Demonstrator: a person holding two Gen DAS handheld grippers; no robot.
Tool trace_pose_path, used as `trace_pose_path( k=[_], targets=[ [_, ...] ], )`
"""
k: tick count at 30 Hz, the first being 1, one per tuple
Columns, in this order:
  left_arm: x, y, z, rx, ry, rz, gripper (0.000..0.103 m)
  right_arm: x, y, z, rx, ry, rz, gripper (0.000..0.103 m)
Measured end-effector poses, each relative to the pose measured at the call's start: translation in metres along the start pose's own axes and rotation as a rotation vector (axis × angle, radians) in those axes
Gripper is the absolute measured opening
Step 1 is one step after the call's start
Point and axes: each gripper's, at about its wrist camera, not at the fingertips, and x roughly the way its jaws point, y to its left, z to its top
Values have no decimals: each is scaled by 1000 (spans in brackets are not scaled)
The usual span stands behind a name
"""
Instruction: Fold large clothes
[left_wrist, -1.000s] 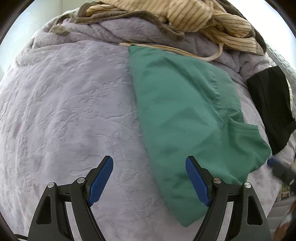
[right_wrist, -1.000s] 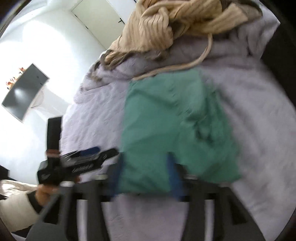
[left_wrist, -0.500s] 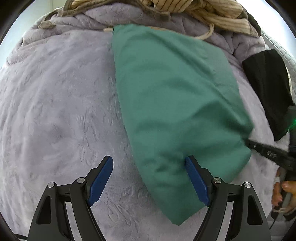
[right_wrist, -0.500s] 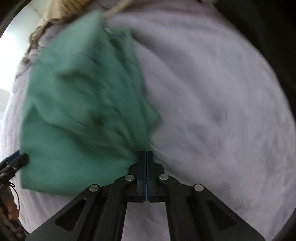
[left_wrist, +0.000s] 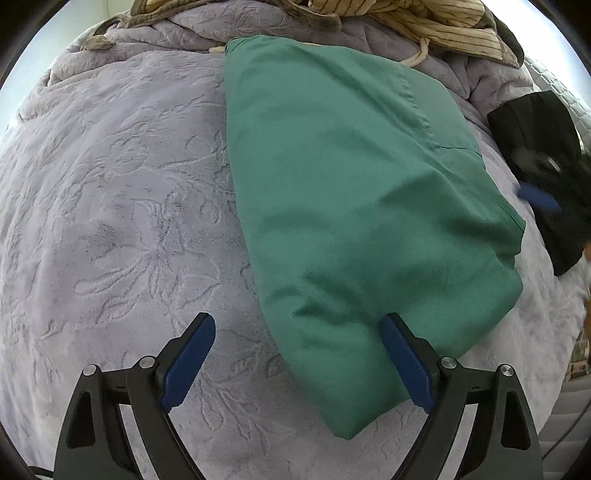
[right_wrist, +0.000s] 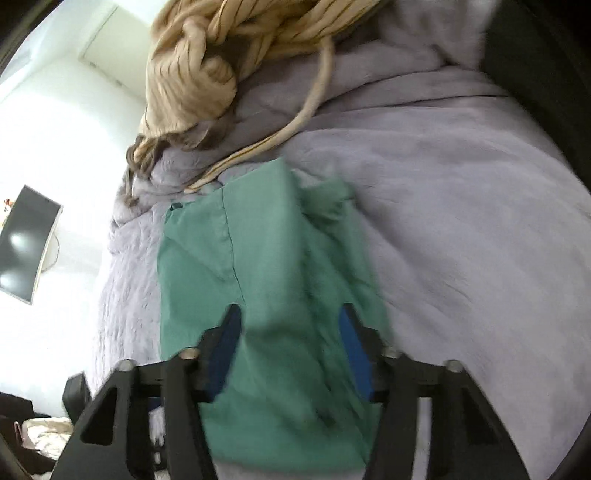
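A green garment (left_wrist: 351, 192) lies folded on the lavender blanket (left_wrist: 122, 206), its long side running away from me. My left gripper (left_wrist: 297, 362) is open and empty, low over the garment's near left edge, its right finger over the cloth. In the right wrist view the green garment (right_wrist: 266, 288) lies under my right gripper (right_wrist: 291, 350), which is open with its fingers astride the cloth; the view is blurred. My right gripper also shows blurred at the right edge of the left wrist view (left_wrist: 535, 195).
A heap of tan striped clothes (left_wrist: 424, 18) and a cream cord (right_wrist: 317, 96) lie at the far end of the bed. A black garment (left_wrist: 543, 162) lies to the right. A monitor (right_wrist: 22, 243) stands by the white wall.
My right gripper was shut on the garment's edge half a second ago, carried it over in a fold, and now stands open over the cloth. My left gripper has moved closer, still open.
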Motion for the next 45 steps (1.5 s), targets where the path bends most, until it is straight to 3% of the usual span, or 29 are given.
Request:
trace_pose_path(
  k=[1,3,4,5,7,9,12,17,23,24,26,27,29,34,36,40,42,43,45],
  targets=[
    [0,0,0,-4,1,0,92,15,1,7,4,30,0,43],
    [0,-1,0,-10,3,1,92,43,3,15,25,102,-34,17],
    [-1,-1,0,-12,4,1,92,51,3,20,13,111,-59,9],
    [-2,-1,0,-12,2,3,92,51,4,24,-8,98,-85,7],
    [-2,-3,-1,-5,-2,3,92,55,2,27,-44,77,-123,7],
    [1,-5,-2,4,-7,6,92,71,-12,29,-37,112,-154,7],
    [6,-6,-3,-12,5,-5,92,79,-24,30,8,131,-132,7],
    [-1,-6,-6,-3,4,8,92,44,-24,21,70,84,-92,10],
    [-7,0,-11,-9,13,7,92,-12,6,-16,-45,48,-58,13],
    [-7,0,-11,-10,15,11,92,-15,12,-23,-85,61,-84,17],
    [-8,-3,-12,-11,18,22,92,-8,18,-33,-139,75,-152,43],
    [-8,-4,-12,-12,21,27,92,-10,13,-38,-143,81,-174,43],
    [-8,-7,-11,-16,25,39,92,2,-2,-44,-103,134,-208,19],
    [-15,-10,-11,-27,28,49,92,16,-61,-60,189,202,-73,19],
    [-19,-11,-11,-30,28,63,92,9,-64,-59,196,206,-54,19],
    [-29,-7,-9,-40,20,80,92,-18,-56,-55,128,180,-44,30],
    [-32,-3,-7,-55,18,82,92,-34,-53,-48,72,130,-44,55],
    [-33,-1,-6,-62,19,86,92,-39,-54,-41,71,74,-57,77],
    [-33,4,-3,-81,28,96,92,-41,-59,-27,73,57,-28,81]
  ],
)
